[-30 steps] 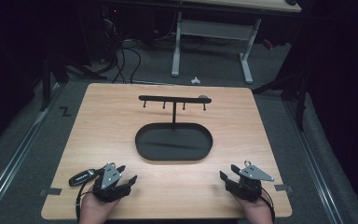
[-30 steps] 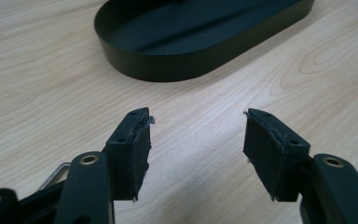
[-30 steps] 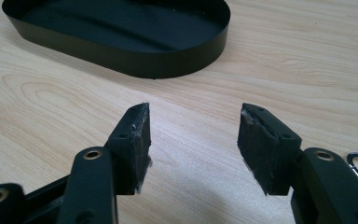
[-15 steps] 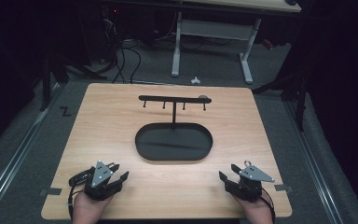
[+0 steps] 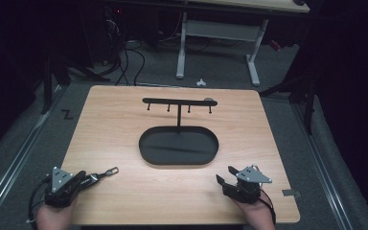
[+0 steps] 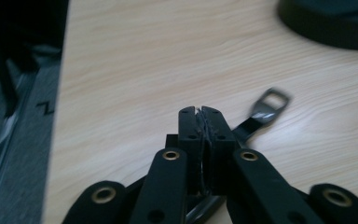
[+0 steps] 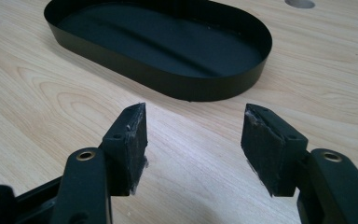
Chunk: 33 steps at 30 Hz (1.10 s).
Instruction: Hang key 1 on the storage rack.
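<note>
Your left gripper (image 5: pixel 87 180) is sitting at the near left corner of the wooden table (image 5: pixel 124 120), and its jaws have just been closing. In the left gripper view they are pressing together on a thin dark strap (image 6: pixel 261 112), whose metal loop end is sticking out past the pads to the right and lying on the wood. That loop is blurring, so its exact shape is hard to read, and the part of the strap running under the jaws is hiding behind them. In the high view the strap (image 5: pixel 106 171) is showing as a small dark strip pointing toward the black oval tray (image 5: pixel 146 148); what kind of object it belongs to, I cannot tell.

Your right gripper (image 5: pixel 224 176) is resting near the front right edge with its jaws standing apart, nothing between the pads (image 7: pixel 130 135), only bare wood. The tray's far end is getting cut off at the top of the right gripper view.

Behind the tray a black T-shaped rack (image 5: pixel 178 101) is standing upright, with small pegs hanging from its bar. Your hands are being cropped by the bottom edge of the high view.
</note>
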### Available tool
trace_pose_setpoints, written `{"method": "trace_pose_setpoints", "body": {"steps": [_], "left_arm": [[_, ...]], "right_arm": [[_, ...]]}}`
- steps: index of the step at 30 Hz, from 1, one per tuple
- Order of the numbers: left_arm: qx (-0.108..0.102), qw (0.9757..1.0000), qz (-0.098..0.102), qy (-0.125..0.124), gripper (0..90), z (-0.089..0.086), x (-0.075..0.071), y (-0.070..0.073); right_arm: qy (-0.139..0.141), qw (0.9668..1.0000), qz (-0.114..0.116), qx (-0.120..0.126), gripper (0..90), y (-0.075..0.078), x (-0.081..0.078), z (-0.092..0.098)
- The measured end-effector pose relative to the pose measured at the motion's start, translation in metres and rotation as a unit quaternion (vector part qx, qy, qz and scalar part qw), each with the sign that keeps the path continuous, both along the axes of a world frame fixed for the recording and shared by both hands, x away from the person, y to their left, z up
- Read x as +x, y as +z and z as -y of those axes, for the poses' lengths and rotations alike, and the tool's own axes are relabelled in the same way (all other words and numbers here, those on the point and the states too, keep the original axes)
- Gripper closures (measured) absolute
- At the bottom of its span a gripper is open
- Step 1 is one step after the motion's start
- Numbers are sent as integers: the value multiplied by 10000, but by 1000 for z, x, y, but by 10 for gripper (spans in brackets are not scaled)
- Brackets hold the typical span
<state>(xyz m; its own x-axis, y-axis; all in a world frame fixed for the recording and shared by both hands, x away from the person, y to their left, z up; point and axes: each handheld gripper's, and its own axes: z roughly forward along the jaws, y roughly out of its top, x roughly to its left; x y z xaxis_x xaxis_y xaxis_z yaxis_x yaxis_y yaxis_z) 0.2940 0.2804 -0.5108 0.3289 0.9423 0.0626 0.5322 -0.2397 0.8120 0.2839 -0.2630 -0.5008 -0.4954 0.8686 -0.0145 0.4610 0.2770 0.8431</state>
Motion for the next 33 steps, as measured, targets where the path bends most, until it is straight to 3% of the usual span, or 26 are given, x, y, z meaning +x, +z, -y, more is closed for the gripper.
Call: {"method": "trace_pose_setpoints", "body": {"steps": [1,4,8,10,11,12,13,14,15,16,19,23,27,31,33], "left_arm": [[-25,9998,-114,180,888,-11,1,-5],[-107,9992,-206,327,878,-20,1,-10],[-181,9988,-352,306,866,-23,4,-16],[-150,9990,-393,123,869,-17,4,-17],[-113,9989,-439,-90,876,-9,4,-17],[-113,9989,-439,-90,878,-9,4,-17],[-11,9979,-503,-399,880,4,3,-17],[-11,9979,-503,-399,881,4,3,-17],[91,9955,-575,-744,884,21,3,-18],[91,9955,-575,-744,884,21,3,-18],[178,9924,-600,-1057,884,36,1,-16],[8,9940,-469,-992,869,35,-3,-9],[-176,9939,-497,-974,820,36,-4,-9],[-396,9958,-406,-723,602,37,-8,-1],[-636,9961,-357,-501,567,36,-12,7]], "right_arm": [[48,10000,22,0,412,1,1,-2],[65,10000,39,-1,413,1,1,-2],[57,10000,4,30,415,1,2,-3],[46,10000,-14,41,416,0,2,-2],[40,10000,-1,43,418,1,2,-2],[40,10000,-1,43,418,1,2,-2],[27,10000,-12,55,419,1,2,-2],[27,10000,-12,55,419,1,2,-2],[21,10000,-12,57,420,1,2,-1],[21,10000,-12,57,420,1,2,-1],[27,10000,-1,61,420,1,1,-2],[34,10000,-4,63,421,1,1,-1],[23,10000,-30,62,422,0,2,-1],[13,10000,-10,71,423,1,1,-1],[-17,10000,-13,79,423,2,0,0]]}}
